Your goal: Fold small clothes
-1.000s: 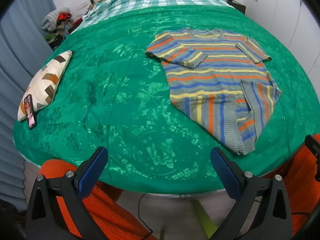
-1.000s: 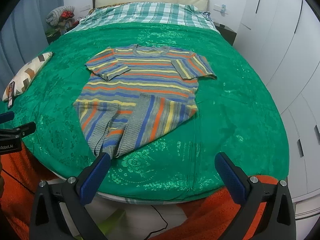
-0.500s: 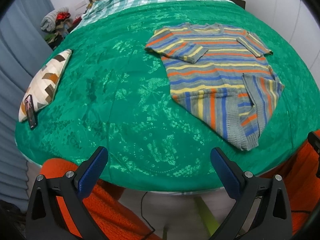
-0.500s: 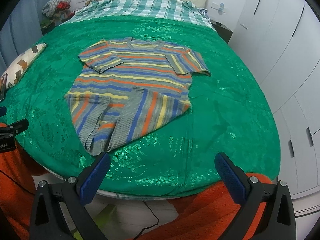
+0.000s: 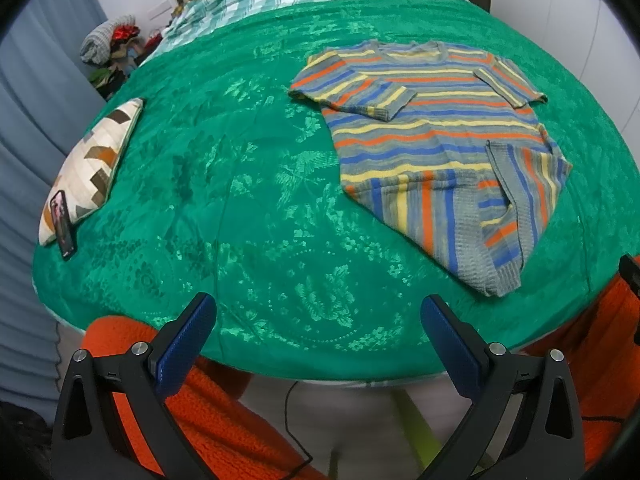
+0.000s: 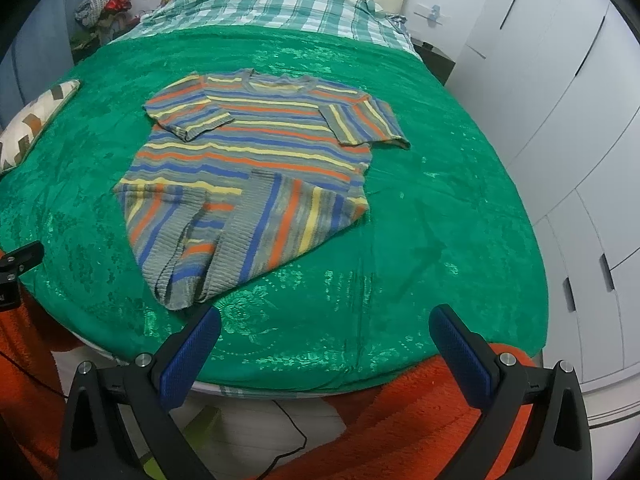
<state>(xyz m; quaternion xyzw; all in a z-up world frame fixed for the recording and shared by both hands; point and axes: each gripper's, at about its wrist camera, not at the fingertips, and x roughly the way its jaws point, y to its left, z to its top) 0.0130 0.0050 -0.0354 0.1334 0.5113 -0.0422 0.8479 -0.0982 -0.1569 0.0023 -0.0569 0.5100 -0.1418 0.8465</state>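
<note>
Both sets of fingers are being held wide apart and empty, the left gripper (image 5: 318,332) and right gripper (image 6: 326,344) hovering off the bed's near edge. The striped sweater (image 6: 256,168) is being displayed half-folded on the green bedspread (image 6: 440,208), toward the bed's right side.

Left gripper (image 5: 318,320) held level with jaws spread wide, gripping nothing. Right gripper (image 6: 326,330) likewise spread wide and empty, blue pads (image 6: 192,356) facing inward.

Before you, a sweater (image 6: 256,172) lies on the bedspread (image 6: 440,220), a cushion (image 5: 92,160) well to its left, a phone (image 5: 63,224) resting against the cushion.
</note>
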